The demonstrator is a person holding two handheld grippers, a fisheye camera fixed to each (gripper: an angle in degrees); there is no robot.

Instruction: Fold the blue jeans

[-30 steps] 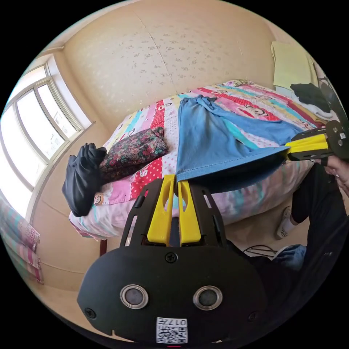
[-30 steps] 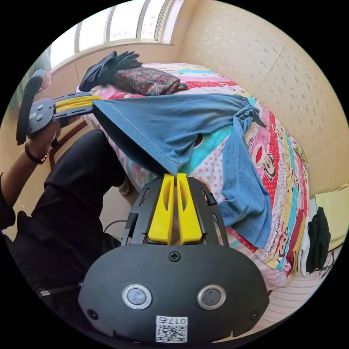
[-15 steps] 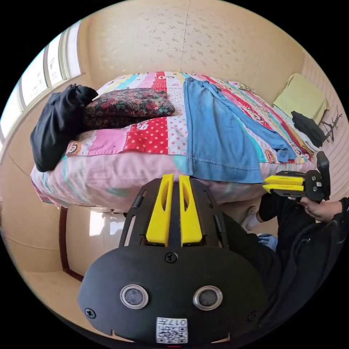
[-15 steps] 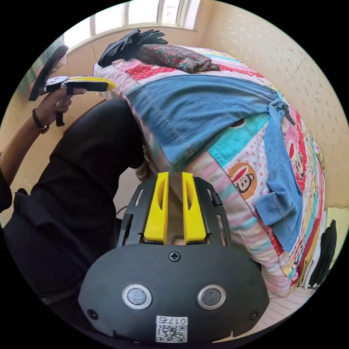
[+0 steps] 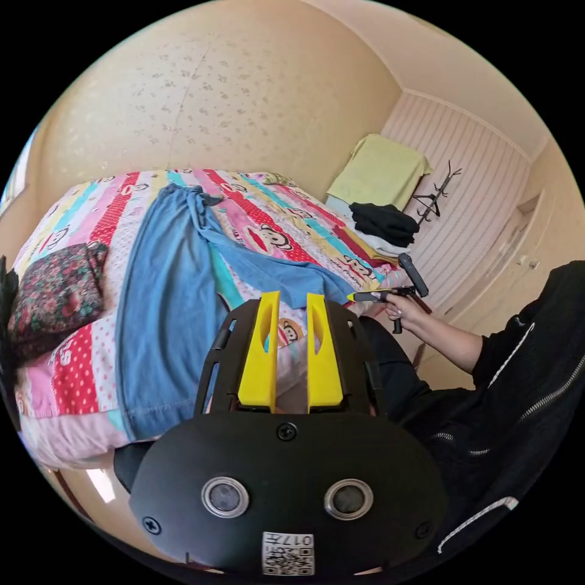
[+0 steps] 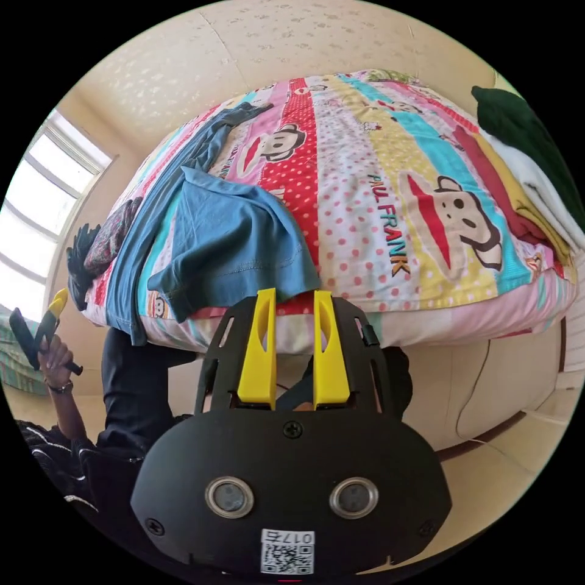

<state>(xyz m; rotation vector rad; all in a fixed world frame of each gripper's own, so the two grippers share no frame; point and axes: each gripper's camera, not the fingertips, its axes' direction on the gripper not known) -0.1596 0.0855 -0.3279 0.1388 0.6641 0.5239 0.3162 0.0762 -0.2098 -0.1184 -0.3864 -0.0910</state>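
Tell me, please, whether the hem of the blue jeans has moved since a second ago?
Yes. The blue jeans hem, then held up off the bed edge, now lies draped over it; both grippers are open.

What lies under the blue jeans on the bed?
The blue jeans lie spread on a striped cartoon-print bedcover. Its stripes show between the two legs; the cover beneath the denim is hidden.

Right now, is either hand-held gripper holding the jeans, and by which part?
Neither. The left hand-held gripper and right hand-held gripper are open; the blue jeans lie on the bed.
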